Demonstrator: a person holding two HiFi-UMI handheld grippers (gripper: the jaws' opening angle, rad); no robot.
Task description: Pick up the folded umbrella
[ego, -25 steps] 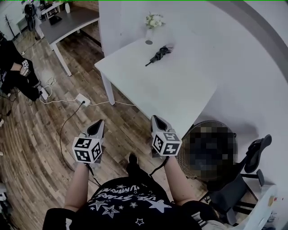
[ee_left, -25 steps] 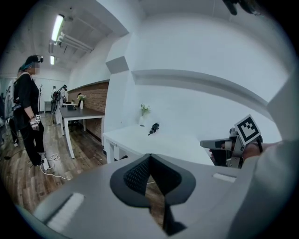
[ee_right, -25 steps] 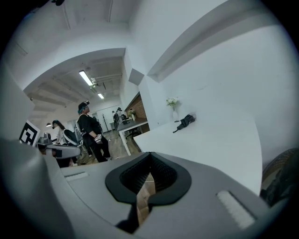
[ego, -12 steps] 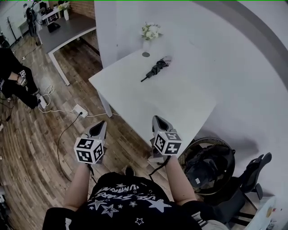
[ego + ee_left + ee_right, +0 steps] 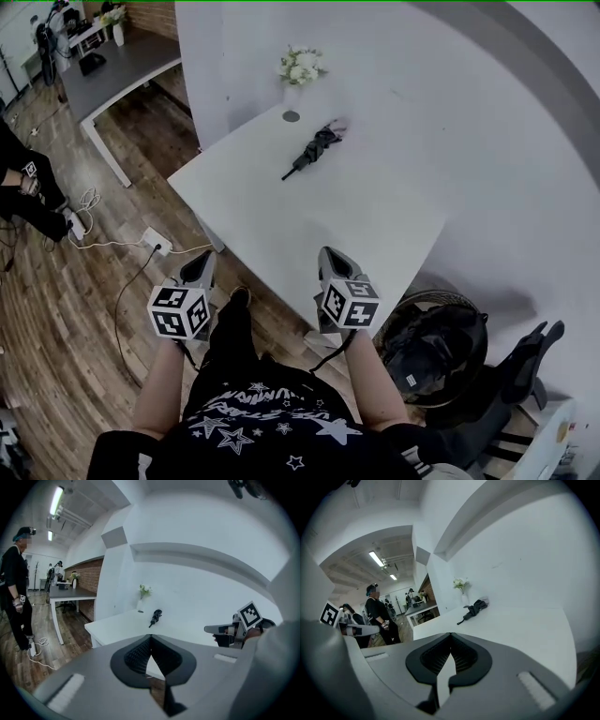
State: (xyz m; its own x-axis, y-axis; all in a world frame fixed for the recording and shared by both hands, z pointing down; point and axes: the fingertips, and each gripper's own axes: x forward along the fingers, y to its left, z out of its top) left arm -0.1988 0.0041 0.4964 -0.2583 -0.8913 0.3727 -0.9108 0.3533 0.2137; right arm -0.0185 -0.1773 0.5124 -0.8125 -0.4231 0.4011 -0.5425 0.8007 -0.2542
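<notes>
Holding both tools low in front of the body, the person has the left tongs [image 5: 200, 269] and the right tongs [image 5: 330, 260] clenched shut with nothing in either, down by the near edge of the white tabletop [image 5: 309, 225]. The folded umbrella [image 5: 309, 153] lies way over on the far side, well apart from both, close to the wall and near a vase of flowers [image 5: 298, 73]. Honestly the risk looks like the long reach: jaws that don't open in time would just shove the umbrella along, and a sloppy swing could tip that vase over.
</notes>
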